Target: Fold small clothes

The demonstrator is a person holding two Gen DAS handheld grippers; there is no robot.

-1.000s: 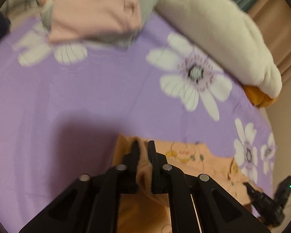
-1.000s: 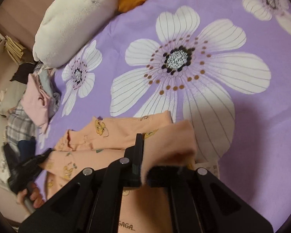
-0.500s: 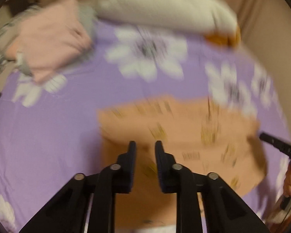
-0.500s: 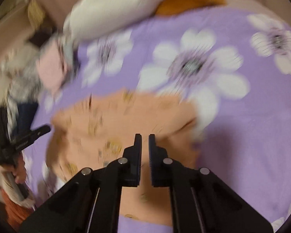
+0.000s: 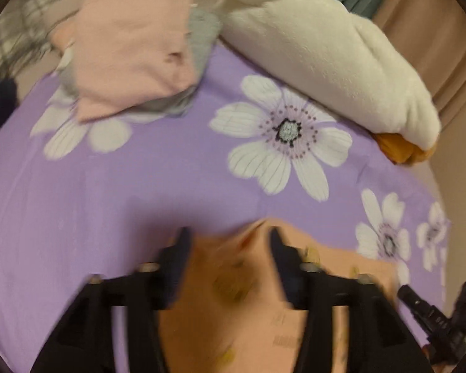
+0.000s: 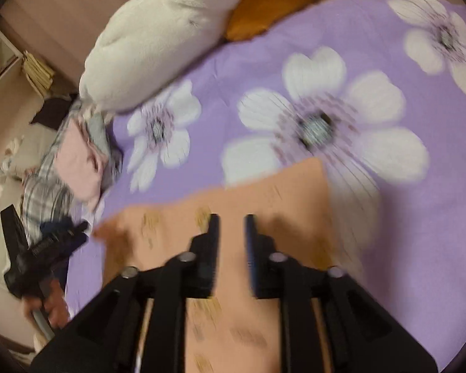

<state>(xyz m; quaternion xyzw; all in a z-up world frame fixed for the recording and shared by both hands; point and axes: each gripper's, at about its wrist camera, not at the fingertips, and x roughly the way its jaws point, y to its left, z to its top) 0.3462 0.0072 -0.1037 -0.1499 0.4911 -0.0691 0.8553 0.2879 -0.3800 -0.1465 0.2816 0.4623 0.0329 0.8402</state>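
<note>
Hovering over the bed, the left gripper (image 5: 228, 239) has its jaws spreading apart, well parted, nothing pinched between them — the peach printed garment (image 5: 242, 310) lies flat directly beneath and just past the fingertips, its upper edge peeking out between them. The right gripper (image 6: 231, 225) is also opening, its gap narrower, and it too holds nothing; the same garment (image 6: 264, 195) spreads under and ahead of it, one corner reaching up to the right. Both views are blurred near the fingers, so whether the pads brush the cloth cannot be told. Beyond the garment stretches the purple sheet (image 5: 158, 168) with large white flowers. Farther ahead of the left gripper and to its left sits a folded pink piece (image 5: 133, 49) on a grey one — to the right of that, farthest off, a white plush toy (image 5: 326, 52) with an orange part.
</note>
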